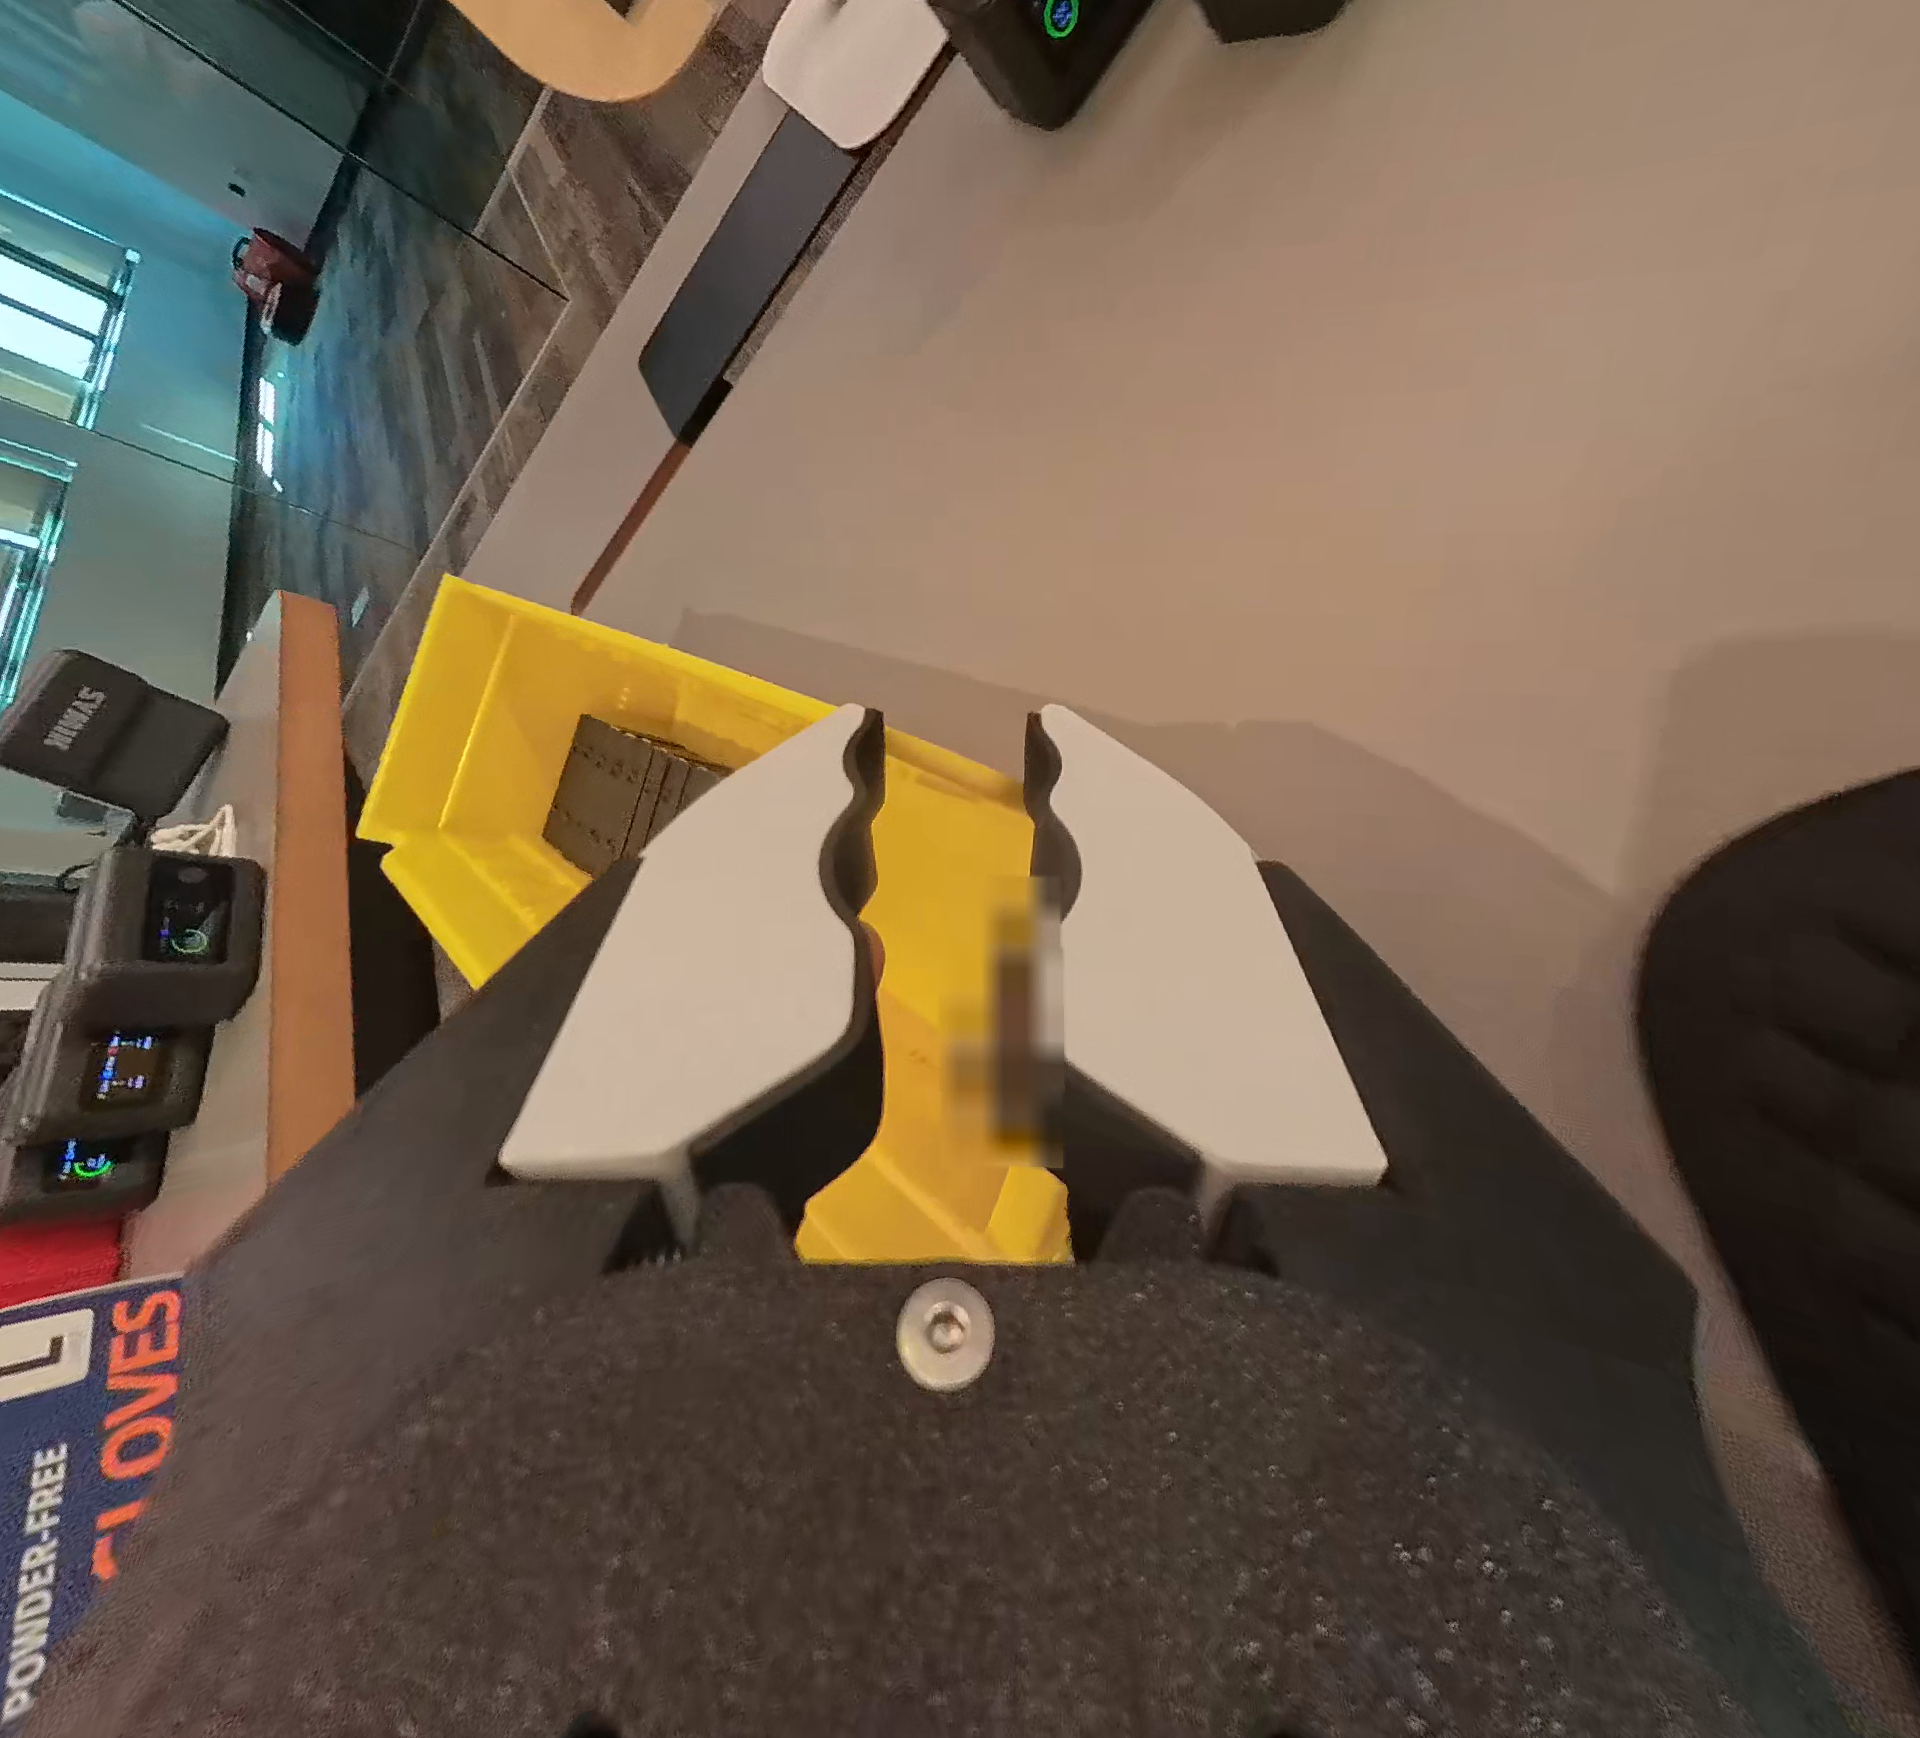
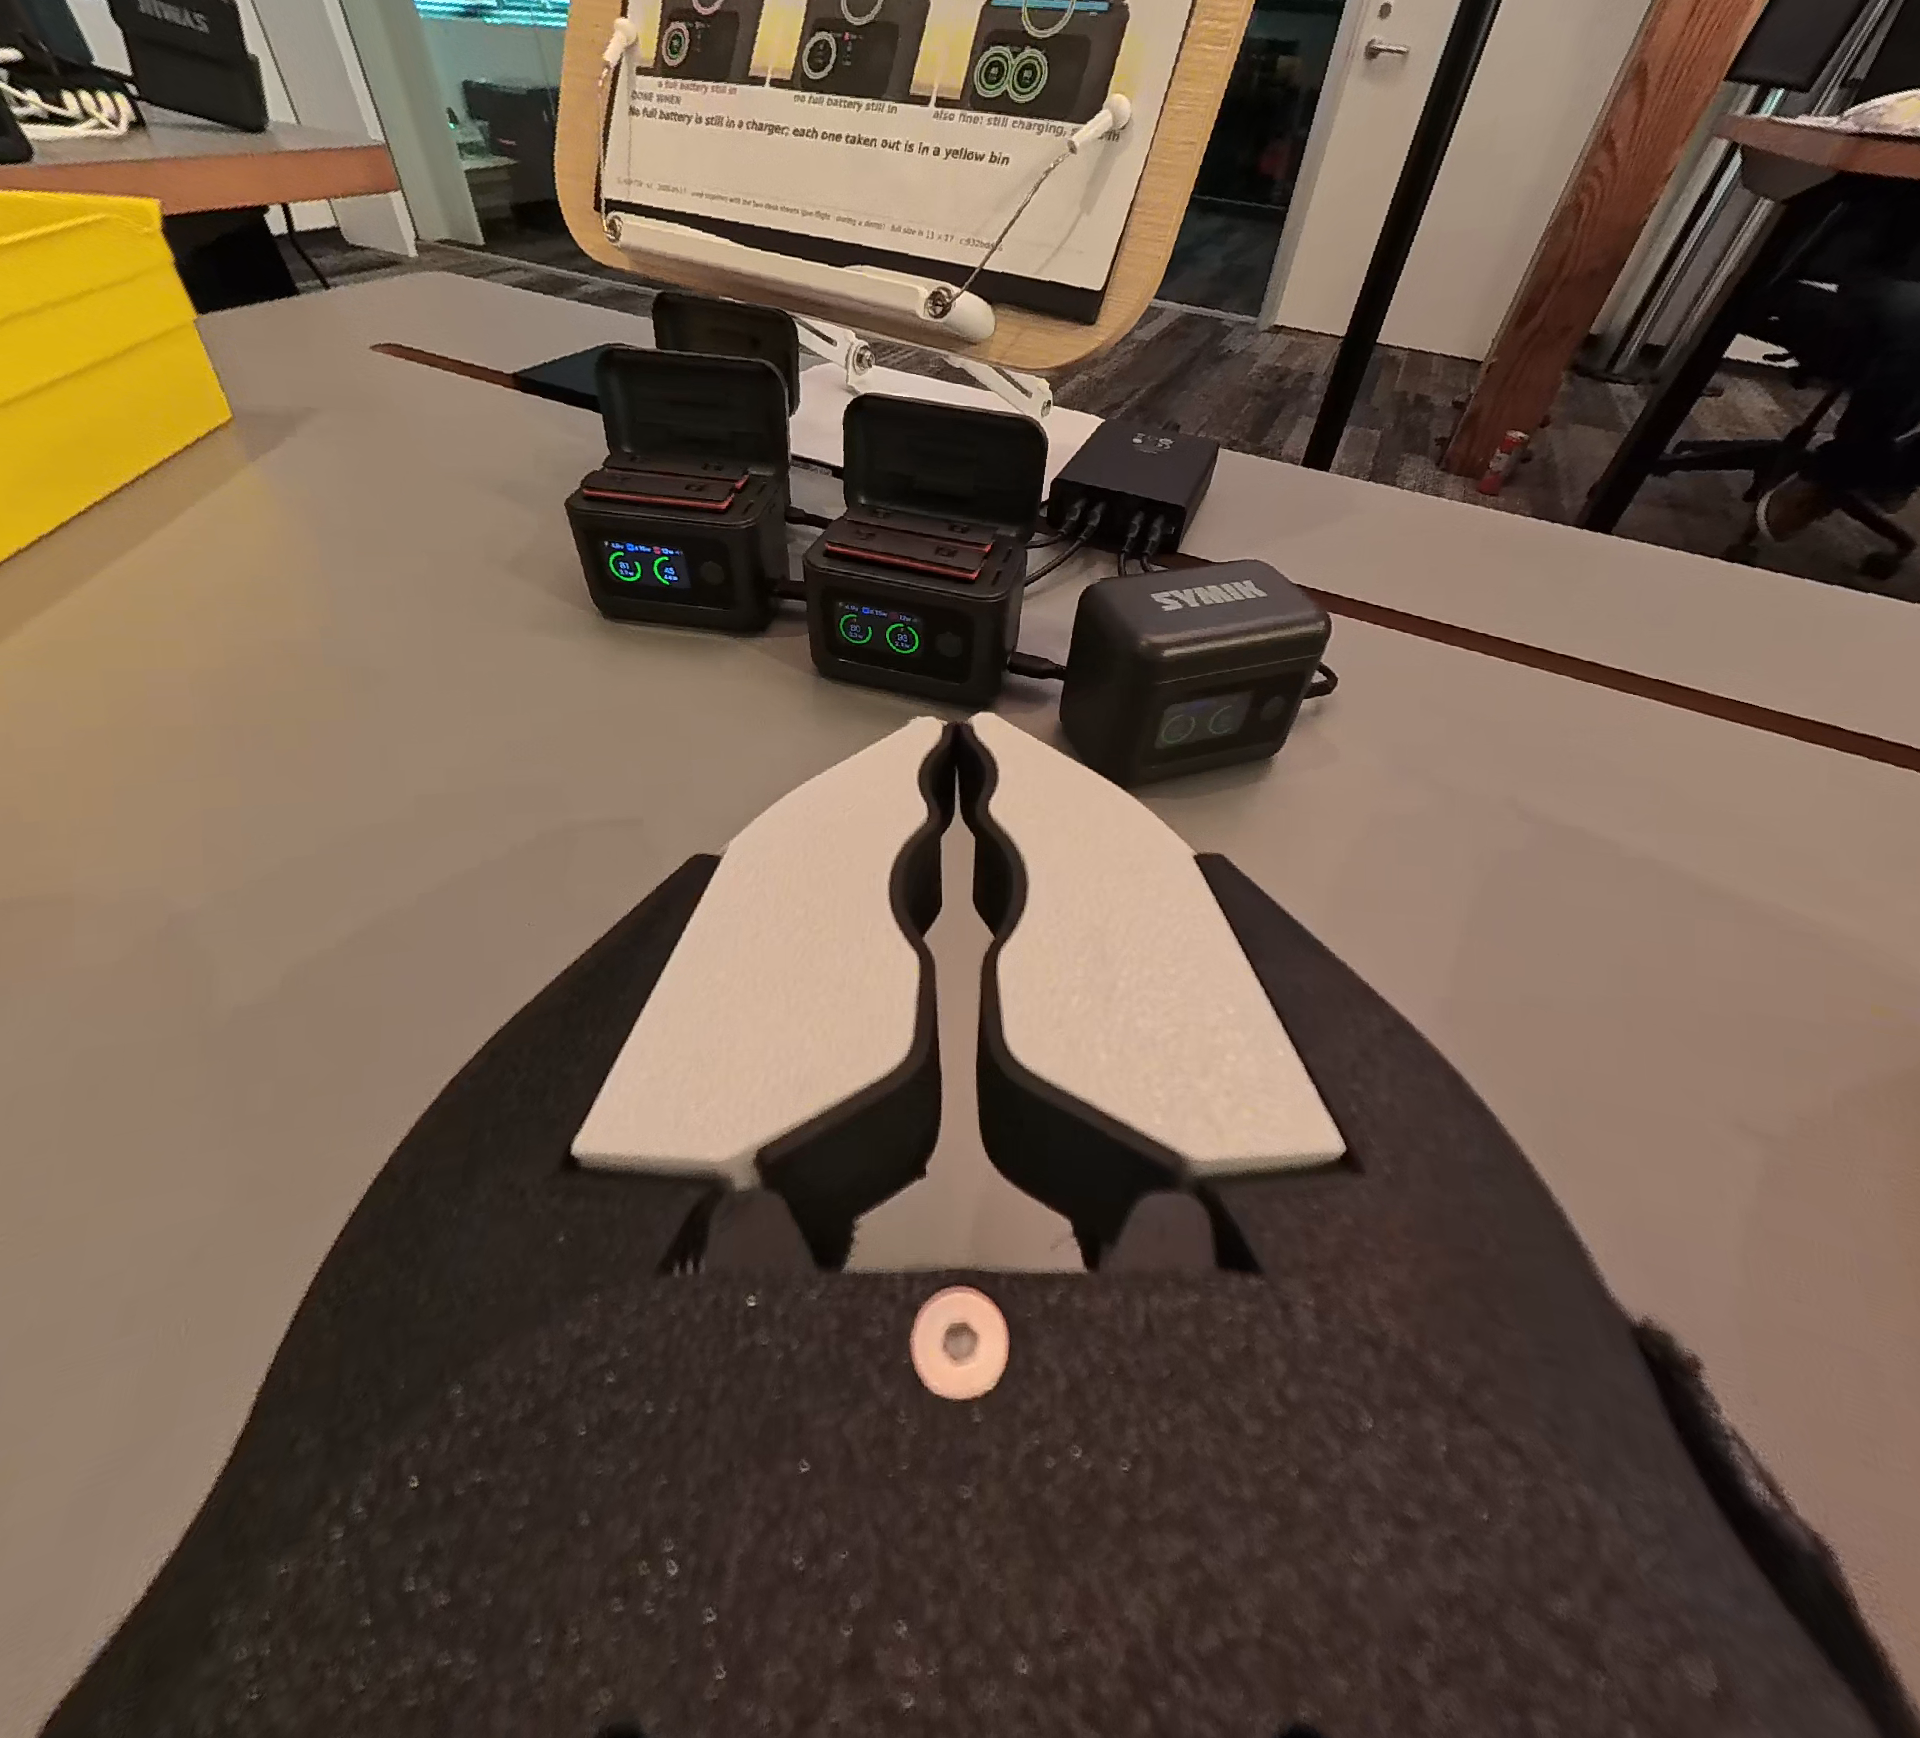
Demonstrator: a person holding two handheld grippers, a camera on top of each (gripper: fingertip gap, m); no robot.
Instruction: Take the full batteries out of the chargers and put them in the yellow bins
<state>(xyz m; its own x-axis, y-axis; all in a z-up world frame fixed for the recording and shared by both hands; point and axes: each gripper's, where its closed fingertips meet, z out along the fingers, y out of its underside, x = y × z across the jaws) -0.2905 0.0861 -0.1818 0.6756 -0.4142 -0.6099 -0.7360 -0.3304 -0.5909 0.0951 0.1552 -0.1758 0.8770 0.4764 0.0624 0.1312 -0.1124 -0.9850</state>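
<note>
Left gripper (image 1: 954, 732) hangs over the yellow bin (image 1: 468, 753), jaws apart with nothing between them; dark batteries (image 1: 623, 789) already stand in the bin's far end. We read this as the drop-off step just finished on that side

Right gripper (image 2: 954, 732) sits low over the worktop (image 2: 312, 753), jaws nearly closed and empty, aimed at the chargers. Left open charger (image 2: 675, 535) and middle open charger (image 2: 920, 592) both have lids up, red-edged battery tops showing, green rings lit on their displays. Whether either ring reads full is too small to tell. The closed charger (image 2: 1195, 665) on the right has its lid down

Next move, as we judge it: open the right jaws, check the rings, pinch one battery top and pull straight up

In the way: raised lids just behind the slots, cables running to the black power hub (image 2: 1132, 467), the sign board (image 2: 883, 78) standing behind
</note>
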